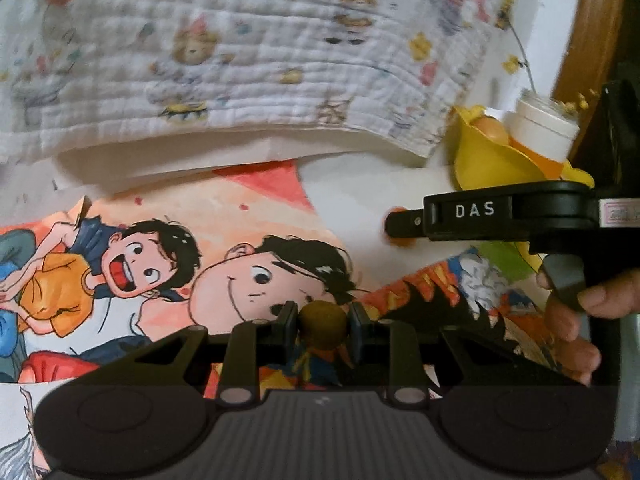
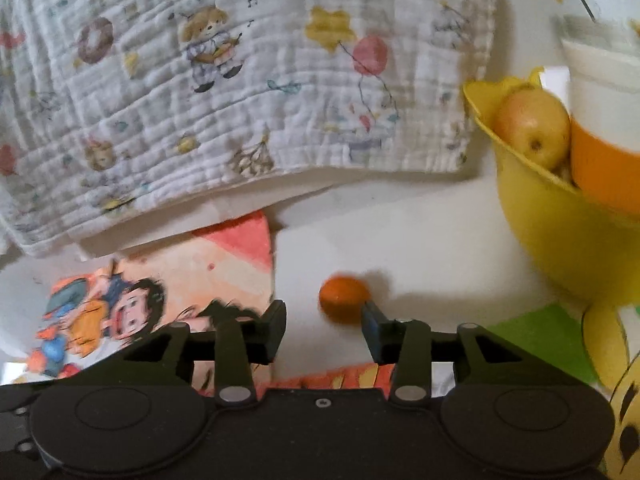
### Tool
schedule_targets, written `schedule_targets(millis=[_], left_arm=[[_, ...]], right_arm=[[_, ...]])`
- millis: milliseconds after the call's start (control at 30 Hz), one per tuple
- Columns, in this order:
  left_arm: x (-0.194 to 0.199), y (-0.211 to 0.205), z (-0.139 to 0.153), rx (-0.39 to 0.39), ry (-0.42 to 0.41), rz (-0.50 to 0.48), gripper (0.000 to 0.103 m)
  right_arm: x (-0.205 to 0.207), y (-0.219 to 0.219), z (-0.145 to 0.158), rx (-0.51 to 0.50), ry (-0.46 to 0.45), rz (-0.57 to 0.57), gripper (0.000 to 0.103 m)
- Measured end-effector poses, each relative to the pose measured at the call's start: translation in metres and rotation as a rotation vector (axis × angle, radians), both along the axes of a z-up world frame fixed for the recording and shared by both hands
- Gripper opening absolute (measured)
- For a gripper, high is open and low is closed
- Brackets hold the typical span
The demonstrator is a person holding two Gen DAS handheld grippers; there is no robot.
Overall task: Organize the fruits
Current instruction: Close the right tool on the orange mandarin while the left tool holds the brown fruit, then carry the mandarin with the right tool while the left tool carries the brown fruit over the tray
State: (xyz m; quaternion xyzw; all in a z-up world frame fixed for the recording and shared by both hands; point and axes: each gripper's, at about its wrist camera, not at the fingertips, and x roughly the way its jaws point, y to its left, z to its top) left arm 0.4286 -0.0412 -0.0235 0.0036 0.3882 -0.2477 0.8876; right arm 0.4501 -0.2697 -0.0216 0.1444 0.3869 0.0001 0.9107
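My left gripper (image 1: 323, 326) is shut on a small brown kiwi-like fruit (image 1: 322, 329) and holds it over the cartoon poster (image 1: 160, 264). My right gripper (image 2: 324, 320) is open, just short of a small orange fruit (image 2: 343, 298) on the white table; its right fingertip (image 2: 372, 318) is at the fruit's right edge. The right gripper also shows from the side in the left wrist view (image 1: 394, 222), with the orange fruit (image 1: 400, 241) at its tip. A yellow bowl (image 2: 560, 240) at the right holds a yellow apple (image 2: 534, 126); it also shows in the left wrist view (image 1: 484, 160).
A white and orange cup (image 2: 604, 128) sits in the bowl. A quilted printed cloth (image 2: 240, 80) hangs over the back of the table. A yellow-and-green picture (image 2: 560, 340) lies at the right. A person's hand (image 1: 576, 320) holds the right gripper.
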Motion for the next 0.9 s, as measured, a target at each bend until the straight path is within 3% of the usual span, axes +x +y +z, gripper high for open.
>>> schedule_targets(millis=[300,567,900], left_arm=[[0.011,0.005,-0.01,-0.047,0.033,-0.008,0.03],[0.008,-0.005,-0.012,0.008,0.006,-0.036,0.03],[-0.002,-0.005,-0.003,0.025,-0.002,-0.033,0.029]], right_arm=[[0.022,0.005,-0.014,-0.029,0.059,-0.008,0.041],[0.02,0.007,-0.019,-0.048,0.038,0.007,0.034],[-0.006,-0.003,-0.002,0.033,0.042,0.037,0.033]])
